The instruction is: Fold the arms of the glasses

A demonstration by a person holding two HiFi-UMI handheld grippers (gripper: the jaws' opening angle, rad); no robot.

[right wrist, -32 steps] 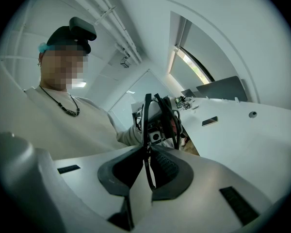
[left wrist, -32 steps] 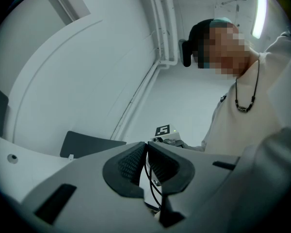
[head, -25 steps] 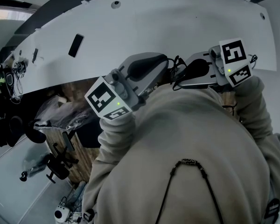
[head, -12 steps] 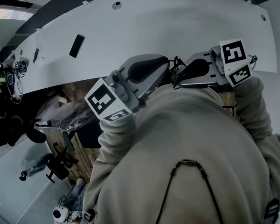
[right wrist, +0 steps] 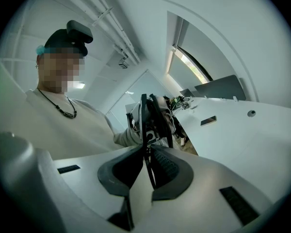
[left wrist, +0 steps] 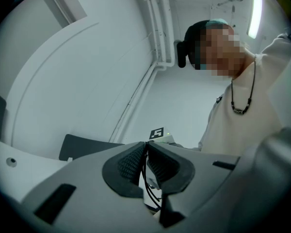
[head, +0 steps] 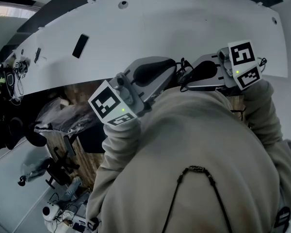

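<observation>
Left claw [left wrist: 145, 143] and right claw [right wrist: 145, 147], both nearly closed, clench the glasses [right wrist: 143, 118].

Close against the chest, both arms are bent upward in cream sweatshirt sleeves, left sleeve [head: 117, 142] and right sleeve [head: 266, 106]. The two grey plastic grippers point toward each other, tips nearly meeting. The left gripper [left wrist: 146, 152], its black-and-white marker cube [head: 111, 104] tilted up toward the head, has ribbed black pads [left wrist: 128, 163] pinched almost together on a thin black part of the black-framed glasses [right wrist: 143, 120]. The right gripper [right wrist: 146, 154], with its own marker cube [head: 245, 63], clamps the same glasses edge-on, jaws slightly wider.
</observation>
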